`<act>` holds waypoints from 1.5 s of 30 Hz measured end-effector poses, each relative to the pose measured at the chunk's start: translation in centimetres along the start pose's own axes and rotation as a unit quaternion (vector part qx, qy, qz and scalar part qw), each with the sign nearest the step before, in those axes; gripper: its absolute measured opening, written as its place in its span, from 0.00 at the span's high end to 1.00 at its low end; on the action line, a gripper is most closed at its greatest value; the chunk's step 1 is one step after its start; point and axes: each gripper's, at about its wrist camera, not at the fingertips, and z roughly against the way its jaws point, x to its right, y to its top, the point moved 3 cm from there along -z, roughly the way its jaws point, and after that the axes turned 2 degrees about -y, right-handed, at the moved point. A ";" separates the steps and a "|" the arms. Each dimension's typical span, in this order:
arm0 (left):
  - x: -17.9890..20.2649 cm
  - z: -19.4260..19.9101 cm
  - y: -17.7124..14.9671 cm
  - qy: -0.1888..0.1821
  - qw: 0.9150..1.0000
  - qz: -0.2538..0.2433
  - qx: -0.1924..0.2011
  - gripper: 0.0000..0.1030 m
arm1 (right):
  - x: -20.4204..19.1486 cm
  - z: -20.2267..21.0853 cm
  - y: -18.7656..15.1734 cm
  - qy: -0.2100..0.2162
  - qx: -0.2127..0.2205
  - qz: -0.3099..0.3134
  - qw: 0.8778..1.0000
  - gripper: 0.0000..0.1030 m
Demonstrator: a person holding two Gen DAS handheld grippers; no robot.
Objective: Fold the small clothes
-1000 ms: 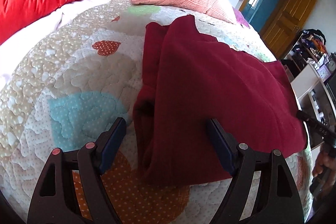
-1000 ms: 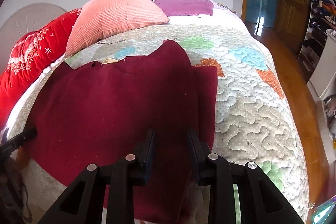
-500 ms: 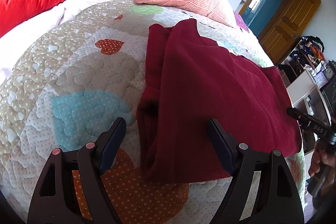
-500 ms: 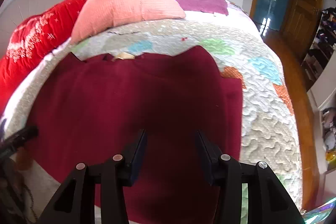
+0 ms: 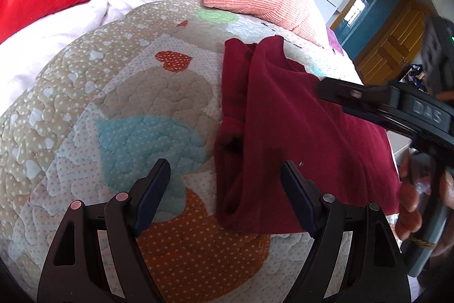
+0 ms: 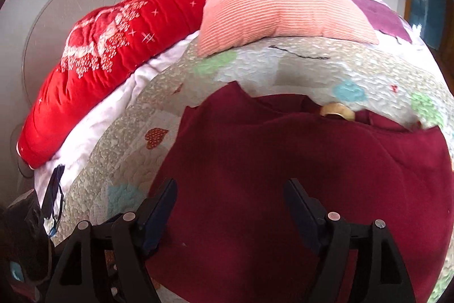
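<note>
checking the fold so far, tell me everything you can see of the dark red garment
The garment is dark red, soft, matte knit-like cloth, lying mostly flat on the quilt. Its left sleeve side is folded in over the body, leaving a bunched edge with a dark opening. A tan label shows at the neckline, near the pink pillow. The left tongs stand open over its near corner; the right tongs are opening above it, gripping nothing.
</note>
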 end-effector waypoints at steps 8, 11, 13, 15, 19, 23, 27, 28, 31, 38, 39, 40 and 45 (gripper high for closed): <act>-1.5 -0.5 0.3 -0.025 0.999 0.032 -0.020 0.22 | -3.3 -6.6 3.5 -0.016 -0.061 0.023 0.998 0.25; -1.3 -0.6 0.3 -0.027 0.999 0.024 -0.020 0.22 | -4.0 -8.4 4.0 -0.030 -0.070 0.040 0.996 0.23; -1.2 -0.9 0.3 -0.030 0.999 0.022 -0.024 0.22 | -4.5 -9.8 4.1 -0.042 -0.086 0.062 0.993 0.14; -1.2 -1.4 0.4 -0.037 0.999 0.024 -0.029 0.18 | -4.7 -10.9 3.9 -0.049 -0.104 0.083 0.990 0.10; -0.6 -2.1 0.7 -0.046 0.998 0.020 -0.023 0.17 | -4.6 -10.6 3.4 -0.079 -0.077 0.132 0.985 0.41; 0.9 -2.6 0.5 -0.098 0.995 -0.008 -0.023 0.22 | -3.0 -7.4 3.2 -0.025 -0.040 0.116 0.992 0.84; 3.1 -2.8 -0.1 -0.174 0.983 -0.022 -0.049 0.72 | -0.7 -2.1 3.4 0.045 0.017 0.055 0.997 0.87; 3.8 -2.3 -0.1 -0.182 0.982 -0.028 -0.041 0.81 | -0.1 -0.6 3.4 0.051 0.032 0.049 0.997 0.87; 7.4 0.2 -0.1 -0.188 0.979 -0.076 -0.009 0.83 | 1.9 3.6 3.1 0.056 0.065 0.041 0.996 0.88; 19.6 0.1 -1.6 -0.221 0.954 -0.199 -0.027 0.83 | 10.7 11.5 1.1 0.029 0.112 -0.004 0.993 0.89; 20.9 -0.5 -2.1 -0.218 0.952 -0.214 -0.032 0.83 | 12.2 11.8 0.6 0.020 0.113 -0.015 0.993 0.89; 22.3 -1.4 -2.8 -0.211 0.949 -0.232 -0.039 0.83 | 13.8 12.0 -0.2 0.003 0.108 -0.024 0.994 0.89; 25.7 -6.1 -5.8 -0.188 0.944 -0.254 -0.090 0.79 | 21.4 8.4 -4.1 -0.059 0.046 -0.080 0.994 0.88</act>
